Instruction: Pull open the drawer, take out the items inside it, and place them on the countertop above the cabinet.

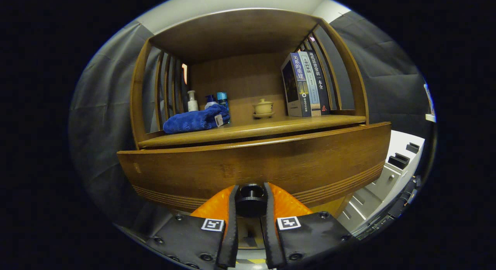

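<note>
The jaws (250,198) sat nearest the camera, closed on the round black knob (250,200) of the drawer (255,167). Both fingers pressed against the knob, one on each side, with the knob held between their tips. The drawer front was a wide panel of brown wood with several grooved lines running along its lower part. It stood forward of the cabinet body, with a dark gap visible between its top edge and the bench (252,130) above. The contents of the drawer could not be seen from this angle.

The bench above the drawer carried several things under a wooden top shelf with slatted sides. On the left lay a folded blue towel (193,121) with a small tag at its right end. Just behind the towel stood a white pump bottle (192,101), a second bottle with a blue pump (210,101) and a blue can (222,99), close together. Near the middle, well apart from the towel, sat a small cream lidded cup (263,107) on a saucer. To its right stood three books (306,84), upright and touching, leaning slightly against the right-hand slats.

Beyond the cabinet's right side, a pale grey unit (391,169) with dark handles was partly visible. Grey cloth hung behind the cabinet on both sides.
</note>
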Tool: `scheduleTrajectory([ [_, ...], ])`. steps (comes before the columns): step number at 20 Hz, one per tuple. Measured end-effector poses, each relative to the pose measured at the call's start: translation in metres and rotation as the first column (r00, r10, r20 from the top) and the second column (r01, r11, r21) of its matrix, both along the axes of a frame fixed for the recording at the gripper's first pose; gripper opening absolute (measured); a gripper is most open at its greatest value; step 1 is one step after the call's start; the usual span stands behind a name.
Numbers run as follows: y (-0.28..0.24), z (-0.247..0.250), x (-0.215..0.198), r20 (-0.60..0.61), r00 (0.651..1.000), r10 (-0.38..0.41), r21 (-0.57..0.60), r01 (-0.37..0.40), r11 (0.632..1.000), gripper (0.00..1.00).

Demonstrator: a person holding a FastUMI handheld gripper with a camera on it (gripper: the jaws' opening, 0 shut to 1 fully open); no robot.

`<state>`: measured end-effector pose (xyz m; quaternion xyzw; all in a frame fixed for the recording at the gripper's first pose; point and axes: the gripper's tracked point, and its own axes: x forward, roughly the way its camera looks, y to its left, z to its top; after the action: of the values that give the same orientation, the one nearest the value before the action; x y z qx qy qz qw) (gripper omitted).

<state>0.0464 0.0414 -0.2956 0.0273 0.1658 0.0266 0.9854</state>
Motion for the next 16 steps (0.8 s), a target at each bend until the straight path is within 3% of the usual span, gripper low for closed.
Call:
scheduleTrajectory([
  [16,0.004,0.02,-0.091,-0.027,0.997,0.074,-0.038,-0.075,0.996,0.36],
])
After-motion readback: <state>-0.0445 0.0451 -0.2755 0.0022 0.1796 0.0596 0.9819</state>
